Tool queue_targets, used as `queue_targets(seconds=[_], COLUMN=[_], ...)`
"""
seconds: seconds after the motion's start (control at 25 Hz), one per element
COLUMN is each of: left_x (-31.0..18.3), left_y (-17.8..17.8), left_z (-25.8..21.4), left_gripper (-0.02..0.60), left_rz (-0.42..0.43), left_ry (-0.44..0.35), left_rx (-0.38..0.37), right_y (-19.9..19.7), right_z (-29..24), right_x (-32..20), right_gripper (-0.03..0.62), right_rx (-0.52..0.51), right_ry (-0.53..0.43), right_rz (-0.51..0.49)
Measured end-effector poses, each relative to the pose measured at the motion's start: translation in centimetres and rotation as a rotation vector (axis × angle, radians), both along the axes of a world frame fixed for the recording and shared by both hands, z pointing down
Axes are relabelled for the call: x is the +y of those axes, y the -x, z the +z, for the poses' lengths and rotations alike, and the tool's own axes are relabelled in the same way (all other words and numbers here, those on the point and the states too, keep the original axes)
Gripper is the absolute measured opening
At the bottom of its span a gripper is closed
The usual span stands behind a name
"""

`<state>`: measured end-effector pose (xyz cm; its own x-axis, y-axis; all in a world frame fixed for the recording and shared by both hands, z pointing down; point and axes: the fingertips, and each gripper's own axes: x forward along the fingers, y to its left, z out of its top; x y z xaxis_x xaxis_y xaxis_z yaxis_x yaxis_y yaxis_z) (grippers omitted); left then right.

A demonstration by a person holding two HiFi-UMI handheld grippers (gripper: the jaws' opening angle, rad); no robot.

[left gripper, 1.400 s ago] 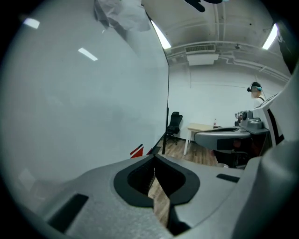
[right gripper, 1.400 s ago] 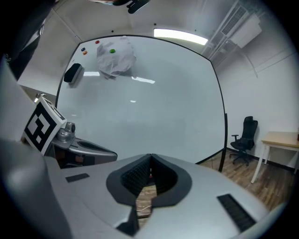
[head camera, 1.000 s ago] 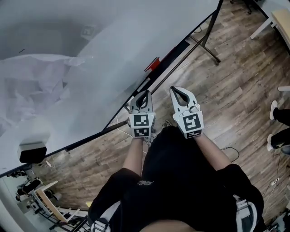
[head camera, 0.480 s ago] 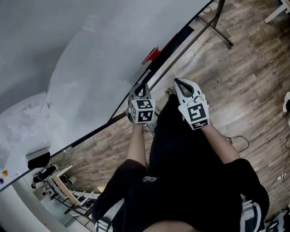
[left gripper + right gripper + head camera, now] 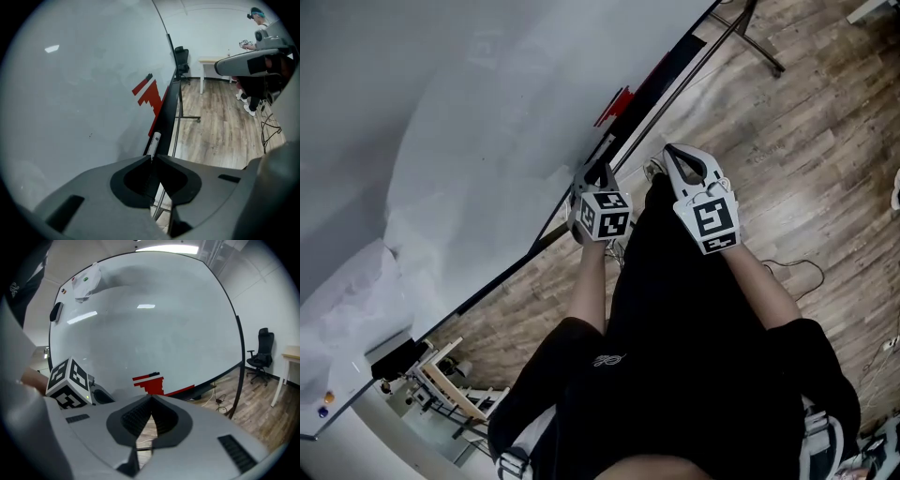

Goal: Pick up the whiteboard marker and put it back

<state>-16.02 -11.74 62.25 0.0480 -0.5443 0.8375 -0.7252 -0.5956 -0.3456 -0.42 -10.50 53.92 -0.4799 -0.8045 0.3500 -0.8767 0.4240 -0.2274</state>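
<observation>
A white whiteboard marker (image 5: 154, 141) lies on the black tray (image 5: 169, 110) along the bottom edge of the whiteboard (image 5: 469, 112). In the left gripper view it sits just beyond the tips of my left gripper (image 5: 153, 157), whose jaws meet with nothing between them. In the head view the left gripper (image 5: 598, 176) hangs over the tray, pointing steeply down. My right gripper (image 5: 677, 155) is beside it over the floor, shut and empty. In the right gripper view its closed tips (image 5: 151, 398) face the board, with the left gripper's marker cube (image 5: 69, 383) at the left.
A red stepped shape (image 5: 149, 96) is on the board just above the tray, beyond the marker. The board's stand legs (image 5: 752, 37) reach onto the wood floor, with cables (image 5: 789, 272) nearby. An office chair (image 5: 182, 55), a table (image 5: 216, 61) and a person (image 5: 255, 16) are at the far end.
Both grippers have come down towards the tray at the board's lower edge. The left one has tipped more steeply downward. Both stayed shut and empty.
</observation>
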Motion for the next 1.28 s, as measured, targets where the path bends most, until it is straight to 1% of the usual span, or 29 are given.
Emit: queue_targets(seconds=[0.04, 0.08, 0.12, 0.16, 0.44, 0.56, 0.76, 1.28], left_x=[0.0, -0.1, -0.1, -0.1, -0.8, -0.9, -1.0, -1.2], left_y=[0.2, 0.4, 0.7, 0.9, 1.8, 1.8, 1.9, 1.5], left_z=[0.3, 0.7, 1.1, 1.3, 2.0, 2.6, 3.0, 3.2], left_gripper=[0.012, 0.035, 0.073, 0.08, 0.082, 0.081, 0.078, 0.063], left_rz=[0.003, 0.009, 0.016, 0.021, 0.043, 0.063, 0.109, 0.158], left_ry=[0.001, 0.005, 0.008, 0.012, 0.024, 0.049, 0.052, 0.078], left_rx=[-0.012, -0.033, -0.057, -0.078, -0.15, -0.183, -0.262, -0.331], right_y=[0.1, 0.2, 0.2, 0.1, -0.8, -1.2, -1.5, -2.4], right_z=[0.2, 0.5, 0.7, 0.8, 1.3, 1.3, 1.2, 1.3], right_x=[0.0, 0.0, 0.0, 0.1, 0.5, 0.5, 0.4, 0.3], right_gripper=[0.003, 0.003, 0.003, 0.003, 0.003, 0.003, 0.003, 0.003], right_rx=[0.001, 0.002, 0.003, 0.003, 0.011, 0.016, 0.017, 0.015], right_ry=[0.003, 0.008, 0.013, 0.016, 0.03, 0.028, 0.027, 0.028], right_rz=[0.001, 0.001, 0.003, 0.007, 0.033, 0.035, 0.035, 0.045])
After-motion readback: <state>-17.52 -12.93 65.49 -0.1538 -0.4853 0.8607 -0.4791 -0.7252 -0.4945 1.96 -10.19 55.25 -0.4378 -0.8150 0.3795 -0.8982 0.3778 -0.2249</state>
